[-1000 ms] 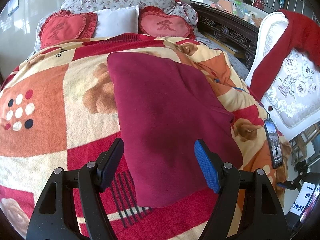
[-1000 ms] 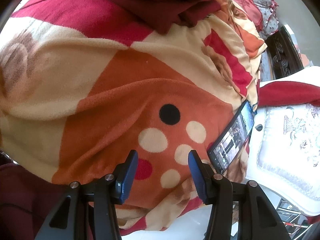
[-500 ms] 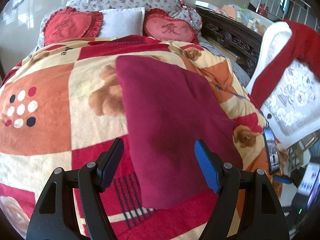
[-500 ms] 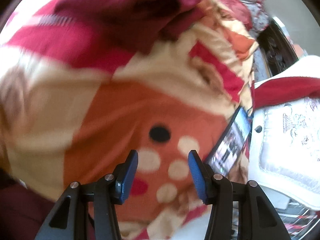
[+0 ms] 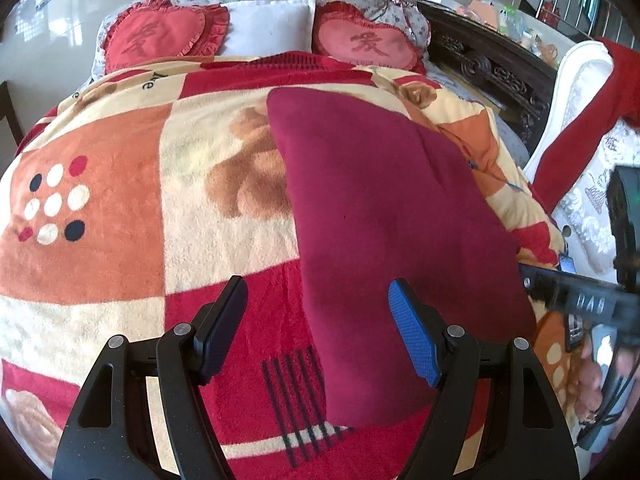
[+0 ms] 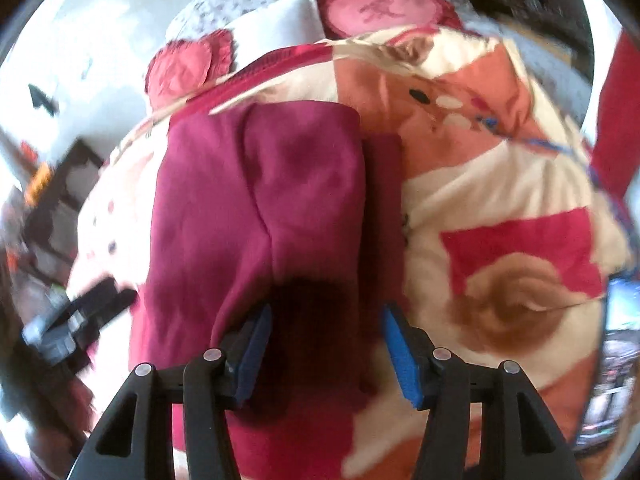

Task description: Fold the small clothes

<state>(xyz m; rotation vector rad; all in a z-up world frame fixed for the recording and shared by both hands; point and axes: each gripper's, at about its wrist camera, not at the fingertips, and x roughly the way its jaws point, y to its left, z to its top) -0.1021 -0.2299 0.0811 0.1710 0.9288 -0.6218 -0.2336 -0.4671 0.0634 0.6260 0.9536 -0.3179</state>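
Observation:
A dark red garment (image 5: 384,216) lies folded into a long flat strip on the patterned bed blanket (image 5: 120,184). My left gripper (image 5: 318,320) is open and empty above the strip's near left edge. My right gripper (image 6: 324,344) is open and empty above the garment's (image 6: 256,200) near end, where folded layers show. The right gripper's body also shows in the left wrist view (image 5: 580,300) at the garment's right side. The left gripper shows blurred in the right wrist view (image 6: 76,316) at the garment's left.
Two red heart cushions (image 5: 160,36) and a white pillow (image 5: 268,24) lie at the head of the bed. A white chair with a red cloth (image 5: 580,128) stands at the right. A dark carved cabinet (image 5: 492,64) stands behind it.
My right gripper has swung from the blanket's edge near the phone round to the garment's near end. My left gripper has shifted slightly left and stayed open.

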